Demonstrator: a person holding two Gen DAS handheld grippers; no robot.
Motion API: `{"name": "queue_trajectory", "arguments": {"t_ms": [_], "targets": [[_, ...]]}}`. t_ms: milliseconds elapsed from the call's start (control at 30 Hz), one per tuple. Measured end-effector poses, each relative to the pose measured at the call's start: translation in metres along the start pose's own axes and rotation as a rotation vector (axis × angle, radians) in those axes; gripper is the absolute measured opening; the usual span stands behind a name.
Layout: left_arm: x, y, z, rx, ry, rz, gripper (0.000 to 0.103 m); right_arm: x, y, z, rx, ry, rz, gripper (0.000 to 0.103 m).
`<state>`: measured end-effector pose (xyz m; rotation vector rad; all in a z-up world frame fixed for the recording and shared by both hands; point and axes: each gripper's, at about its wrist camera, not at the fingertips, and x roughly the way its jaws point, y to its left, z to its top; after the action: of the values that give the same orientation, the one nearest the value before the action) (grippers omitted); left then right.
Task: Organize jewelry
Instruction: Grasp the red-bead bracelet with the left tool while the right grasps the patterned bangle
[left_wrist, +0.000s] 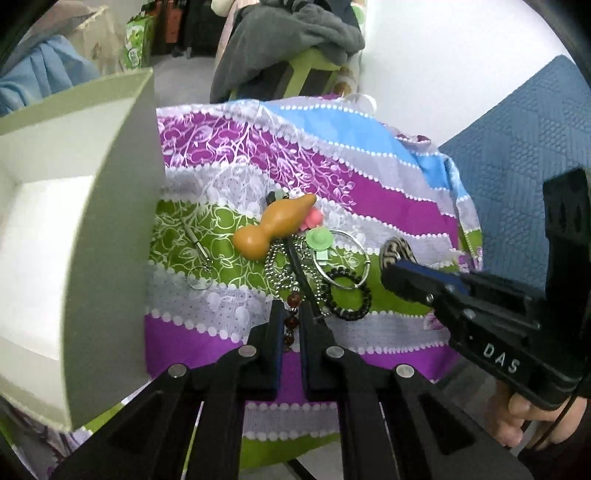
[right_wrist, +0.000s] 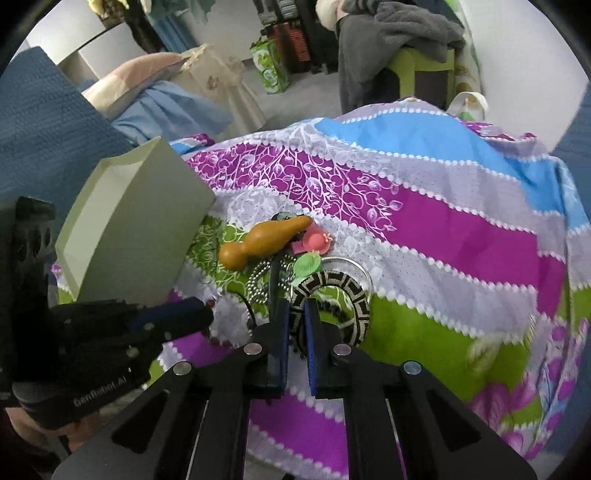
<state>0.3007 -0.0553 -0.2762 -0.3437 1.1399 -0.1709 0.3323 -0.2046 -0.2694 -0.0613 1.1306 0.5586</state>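
Probably a home bedroom: pillows (right_wrist: 122, 88), draped clothes (right_wrist: 391, 40), floral bedsheet (right_wrist: 443, 229).

Glossy smooth gourd (left_wrist: 274, 226), shiny metal ball chain (left_wrist: 275, 269), matt cardboard box (left_wrist: 107, 206) — on printed tablecloth (left_wrist: 369, 199).

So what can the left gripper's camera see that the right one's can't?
Only the left wrist view shows the small key ring near the box and the red-brown beads between the left gripper fingers. Only the right wrist view shows the patterned bangle whole, straddled by the right gripper. Both show the orange gourd and the pale box.
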Motion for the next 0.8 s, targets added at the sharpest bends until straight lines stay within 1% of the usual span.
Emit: {"name": "queue_trajectory", "arguments": {"t_ms": [333,467,633,800], "targets": [[-0.05,-0.012,-0.015,0.053,-0.049,-0.003,0.005,-0.042,0.009,-0.045,0.066,-0.037,-0.055,0.006],[-0.067,-0.014,-0.025,0.06,-0.052,-0.006,0.005,-0.058,0.016,-0.064,0.1,-0.057,-0.065,0.006],[-0.091,-0.014,-0.034,0.073,-0.068,-0.008,0.005,-0.073,0.027,-0.071,0.128,-0.084,-0.074,0.006],[-0.115,-0.01,-0.033,0.065,-0.081,-0.028,0.005,-0.096,0.038,-0.066,0.125,-0.134,-0.102,0.006]]}}
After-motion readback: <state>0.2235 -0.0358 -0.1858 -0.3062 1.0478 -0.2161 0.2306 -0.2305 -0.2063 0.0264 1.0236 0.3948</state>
